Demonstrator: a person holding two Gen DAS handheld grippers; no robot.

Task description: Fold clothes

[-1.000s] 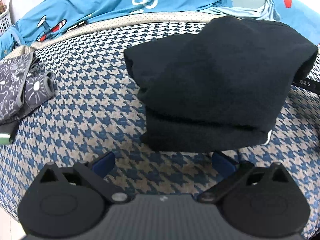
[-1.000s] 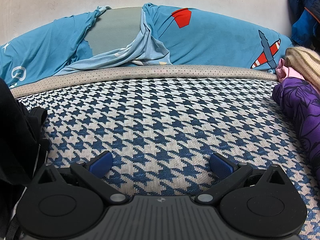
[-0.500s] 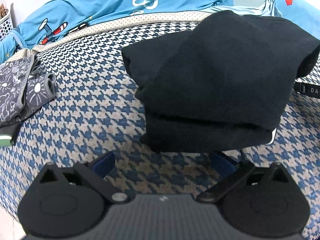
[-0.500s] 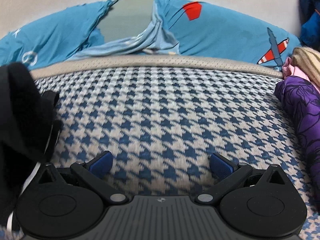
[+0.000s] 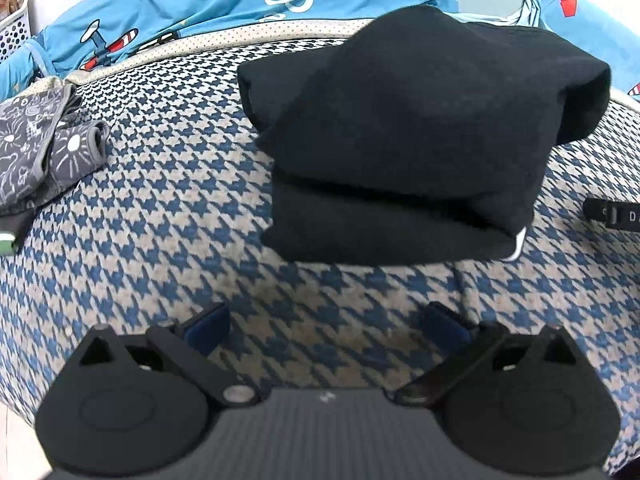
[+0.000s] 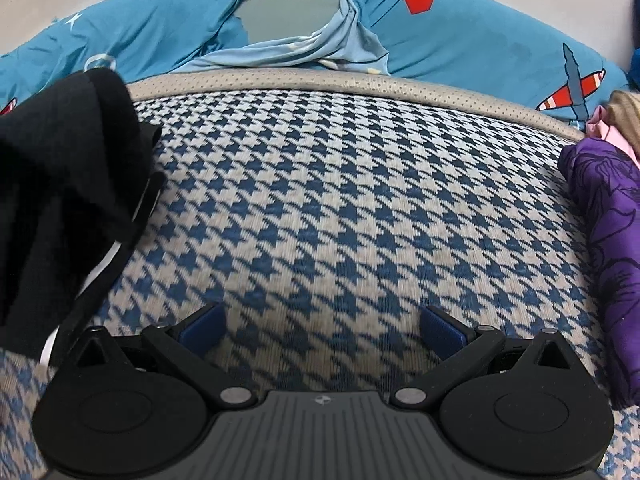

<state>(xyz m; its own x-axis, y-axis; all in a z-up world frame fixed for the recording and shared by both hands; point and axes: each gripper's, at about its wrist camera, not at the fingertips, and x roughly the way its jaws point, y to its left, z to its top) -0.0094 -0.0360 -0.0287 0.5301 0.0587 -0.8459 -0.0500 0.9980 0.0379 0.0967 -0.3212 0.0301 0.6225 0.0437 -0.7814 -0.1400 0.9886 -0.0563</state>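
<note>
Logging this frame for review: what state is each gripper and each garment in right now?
left gripper: open, empty, over the houndstooth cover.
right gripper: open, empty.
black garment: folded into a stacked bundle, resting on the houndstooth cover.
grey patterned garment: bunched, not neatly folded.
purple garment: piled at the right edge; fold cannot be told.
</note>
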